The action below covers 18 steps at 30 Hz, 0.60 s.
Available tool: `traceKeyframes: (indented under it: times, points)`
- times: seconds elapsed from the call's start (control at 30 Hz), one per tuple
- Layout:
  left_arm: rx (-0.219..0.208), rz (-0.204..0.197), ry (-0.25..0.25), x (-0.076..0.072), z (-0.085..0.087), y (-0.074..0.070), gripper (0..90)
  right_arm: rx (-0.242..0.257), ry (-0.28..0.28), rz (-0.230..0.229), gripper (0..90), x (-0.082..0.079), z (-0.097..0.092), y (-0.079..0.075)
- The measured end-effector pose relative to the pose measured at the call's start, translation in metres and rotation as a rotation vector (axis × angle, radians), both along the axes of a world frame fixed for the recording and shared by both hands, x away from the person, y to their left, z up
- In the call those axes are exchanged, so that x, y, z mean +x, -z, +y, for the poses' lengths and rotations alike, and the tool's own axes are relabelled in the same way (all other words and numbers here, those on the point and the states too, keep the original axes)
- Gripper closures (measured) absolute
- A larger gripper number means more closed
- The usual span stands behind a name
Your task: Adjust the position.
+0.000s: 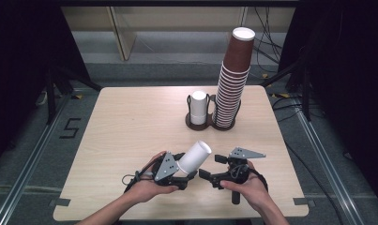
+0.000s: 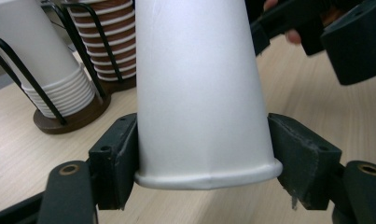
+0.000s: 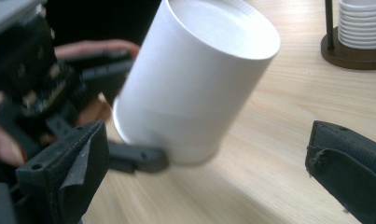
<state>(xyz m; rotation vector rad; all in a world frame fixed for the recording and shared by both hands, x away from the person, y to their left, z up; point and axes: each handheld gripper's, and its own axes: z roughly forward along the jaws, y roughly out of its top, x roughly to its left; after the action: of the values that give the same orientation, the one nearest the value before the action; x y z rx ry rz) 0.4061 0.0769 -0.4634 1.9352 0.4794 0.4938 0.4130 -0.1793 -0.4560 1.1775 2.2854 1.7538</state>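
While the left gripper (image 1: 177, 172) grips the white paper cup (image 1: 194, 157) near its rim, low and centre in the high view, the right gripper (image 1: 209, 168) sits just to its right with jaws spread wide and nothing between them. Here's the worry: the cup is thin paper, tilted with its base up and to the right, and in the left gripper view the rim (image 2: 209, 179) already looks slightly kinked between the pads (image 2: 114, 154). Squeeze harder and it could crumple; slacken and it could slide out onto the table (image 1: 130, 131). If the right gripper closes in carelessly, it may knock the cup askew. Up at centre frame, the rack (image 1: 210, 123) holds a short white stack (image 1: 199, 107) and a tall brown stack (image 1: 233, 79). The cup's inside is out of sight, and the right gripper view is blurred.
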Motion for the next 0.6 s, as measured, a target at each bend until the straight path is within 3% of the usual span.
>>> traceKeyframes:
  times: [0.03, 0.07, 0.1, 0.2, 0.3, 0.37, 0.4, 0.43, 0.47, 0.53, 0.57, 0.6]
  points:
    - [0.006, 0.016, -0.004, 0.001, 0.004, -0.002, 28.4, -0.053, -0.051, -0.028, 1.0, 0.001, -0.005, -0.002]
    - [0.006, 0.016, -0.004, 0.001, 0.004, -0.002, 28.4, -0.053, -0.051, -0.028, 1.0, 0.001, -0.005, -0.002]
    - [0.026, 0.036, 0.008, 0.001, 0.009, -0.006, 28.4, -0.123, -0.088, -0.046, 1.4, 0.002, -0.007, -0.001]
    - [0.057, 0.043, 0.033, 0.001, 0.014, -0.007, 28.4, -0.208, -0.169, -0.075, 2.1, 0.001, -0.009, -0.001]
    - [0.105, 0.048, 0.057, 0.002, 0.019, -0.010, 28.4, -0.314, -0.242, -0.142, 2.9, 0.003, -0.011, -0.002]
    - [0.115, 0.050, 0.076, 0.002, 0.020, -0.011, 28.5, -0.361, -0.282, -0.156, 3.4, 0.003, -0.011, -0.002]
    - [0.115, 0.050, 0.076, 0.002, 0.020, -0.011, 28.5, -0.361, -0.282, -0.156, 3.4, 0.003, -0.011, -0.002]
    - [0.156, 0.042, 0.106, 0.002, 0.022, -0.013, 28.5, -0.395, -0.313, -0.160, 3.8, 0.003, -0.010, -0.003]
    - [0.172, 0.046, 0.121, 0.001, 0.022, -0.013, 28.6, -0.411, -0.341, -0.184, 4.0, 0.005, -0.009, -0.002]
    - [0.186, 0.046, 0.130, 0.001, 0.022, -0.014, 28.8, -0.428, -0.356, -0.188, 4.1, 0.005, -0.007, -0.002]
    - [0.235, 0.046, 0.162, 0.001, 0.024, -0.014, 28.8, -0.478, -0.392, -0.210, 4.6, 0.006, -0.005, -0.002]
    - [0.247, 0.048, 0.174, 0.001, 0.023, -0.014, 28.8, -0.485, -0.398, -0.197, 4.8, 0.005, -0.004, -0.002]
